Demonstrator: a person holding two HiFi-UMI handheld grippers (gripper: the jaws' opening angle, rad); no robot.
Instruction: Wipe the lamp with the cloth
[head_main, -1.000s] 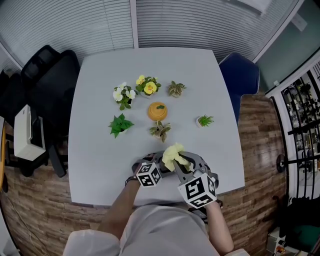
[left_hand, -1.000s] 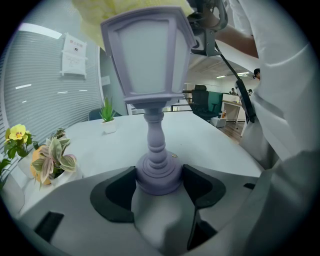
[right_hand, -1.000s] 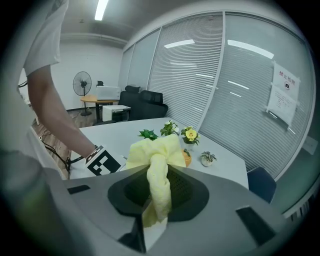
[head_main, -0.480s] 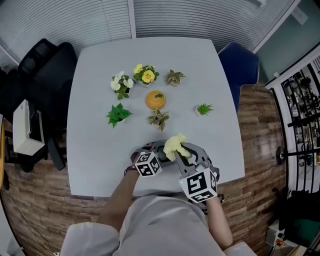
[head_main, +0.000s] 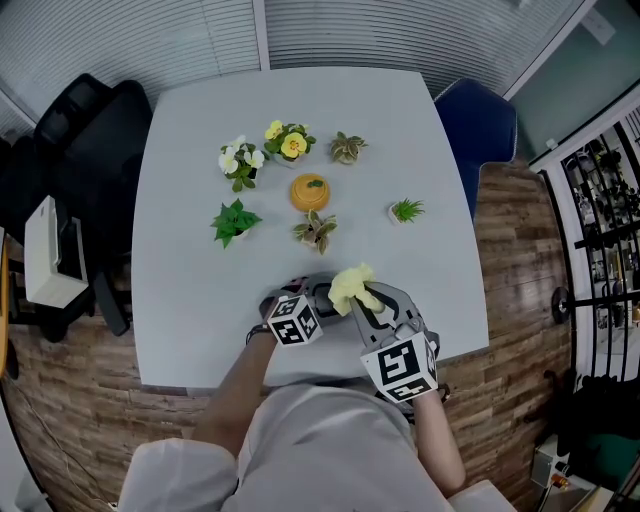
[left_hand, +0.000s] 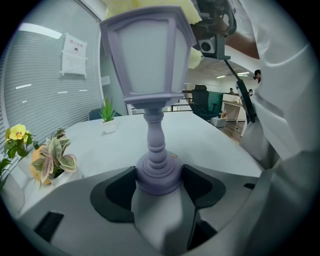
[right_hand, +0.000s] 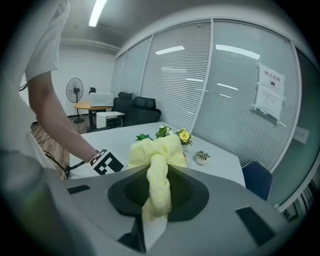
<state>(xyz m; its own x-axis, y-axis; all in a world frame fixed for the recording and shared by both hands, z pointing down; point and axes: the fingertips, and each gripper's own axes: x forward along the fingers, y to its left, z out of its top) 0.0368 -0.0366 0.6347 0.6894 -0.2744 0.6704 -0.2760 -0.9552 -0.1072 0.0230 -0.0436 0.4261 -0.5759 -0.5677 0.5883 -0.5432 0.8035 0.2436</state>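
- Currently wiping is in hand: the left gripper (left_hand: 159, 184) clamps the lantern lamp (left_hand: 147, 65) by its base, upright, near the table's (head_main: 190, 300) front edge.
- Right gripper (right_hand: 156, 202) pinches the yellow cloth (right_hand: 159, 150), bunched against the lamp's top.
- Next, as judged: draw the cloth down the panes while the base is held steady.

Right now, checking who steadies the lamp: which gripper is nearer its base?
Left. The left gripper has its fingers clamped on the base of the lamp; the right gripper, shut on the yellow cloth, is higher up, by the lamp's top.
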